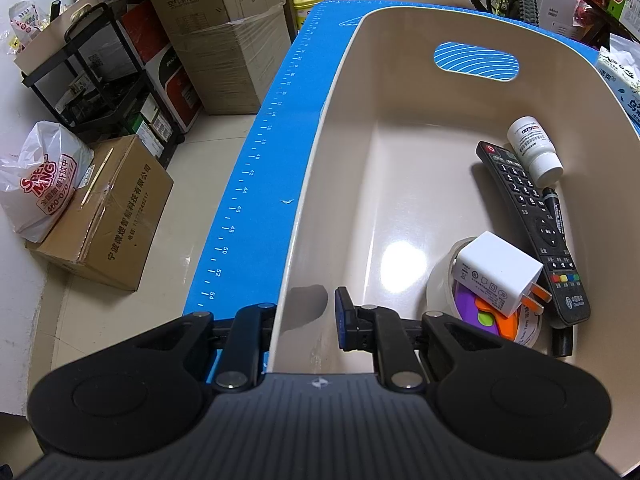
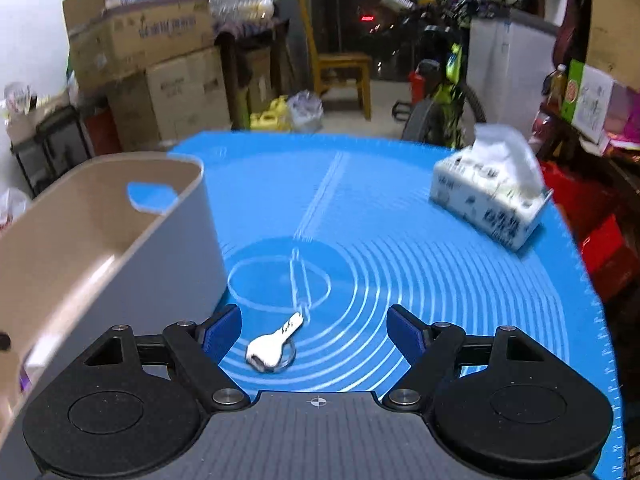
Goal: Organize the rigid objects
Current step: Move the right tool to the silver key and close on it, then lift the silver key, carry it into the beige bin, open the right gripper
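Left wrist view
- Left tool: clamped on the near wall of the beige bin, one finger outside, one inside.
- Done: remote, white bottle, charger, marker, tape roll and a purple-and-orange toy lie inside, ahead and right of the tool.
- Room: the bin floor straight ahead is bare; the blue mat's edge runs close on the left, floor beyond.

Right wrist view
- Right tool: spread wide, gripping nothing.
- Left to do: a silver key lies flat on the tabletop mat between the fingers, likely next into the bin.
- Room: bin wall just left of the tool; tissue box far ahead right, well apart.
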